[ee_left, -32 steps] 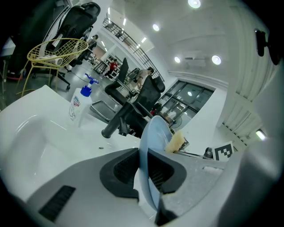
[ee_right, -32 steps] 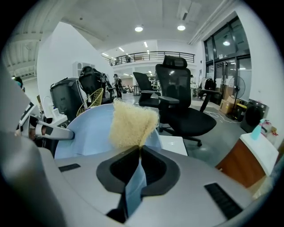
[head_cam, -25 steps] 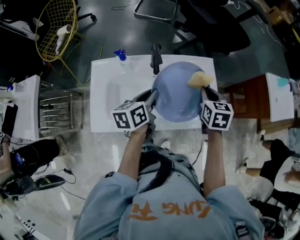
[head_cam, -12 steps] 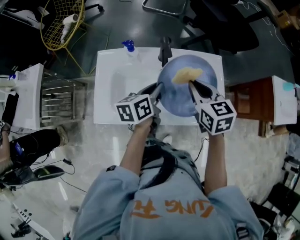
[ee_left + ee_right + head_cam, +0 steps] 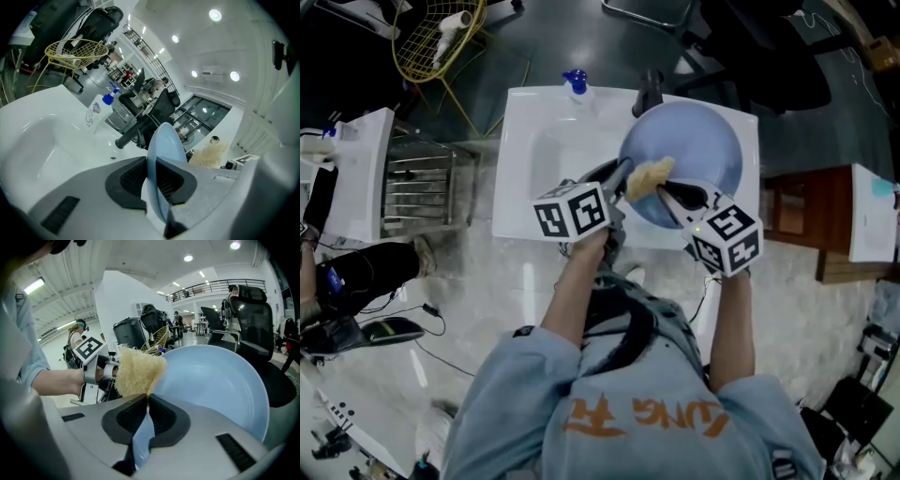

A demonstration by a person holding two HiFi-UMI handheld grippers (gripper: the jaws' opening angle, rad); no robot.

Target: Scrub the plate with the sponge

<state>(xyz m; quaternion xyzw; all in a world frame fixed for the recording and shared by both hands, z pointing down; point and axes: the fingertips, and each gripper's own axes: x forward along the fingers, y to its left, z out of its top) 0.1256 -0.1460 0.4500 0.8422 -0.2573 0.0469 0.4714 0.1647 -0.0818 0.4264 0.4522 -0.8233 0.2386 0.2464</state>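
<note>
A light blue plate (image 5: 694, 150) is held tilted over the white sink (image 5: 530, 159). My left gripper (image 5: 617, 186) is shut on its left rim, and the rim shows edge-on between the jaws (image 5: 161, 150). My right gripper (image 5: 664, 192) is shut on a pale yellow fibrous sponge (image 5: 648, 176). The sponge (image 5: 138, 370) lies against the plate's near left part, close to the left gripper. In the right gripper view the plate's face (image 5: 220, 385) fills the right side. The marker cube of the left gripper (image 5: 89, 348) and the hand that holds it show behind the sponge.
A black faucet (image 5: 649, 92) stands at the sink's back edge, just behind the plate. A bottle with a blue pump (image 5: 575, 84) stands to its left. A metal rack (image 5: 417, 192) is left of the sink, and a brown cabinet (image 5: 792, 211) is to its right.
My right gripper has carried the sponge across the plate's face, from the far right rim to the near left by the left gripper. The left gripper's hold on the plate is unchanged.
</note>
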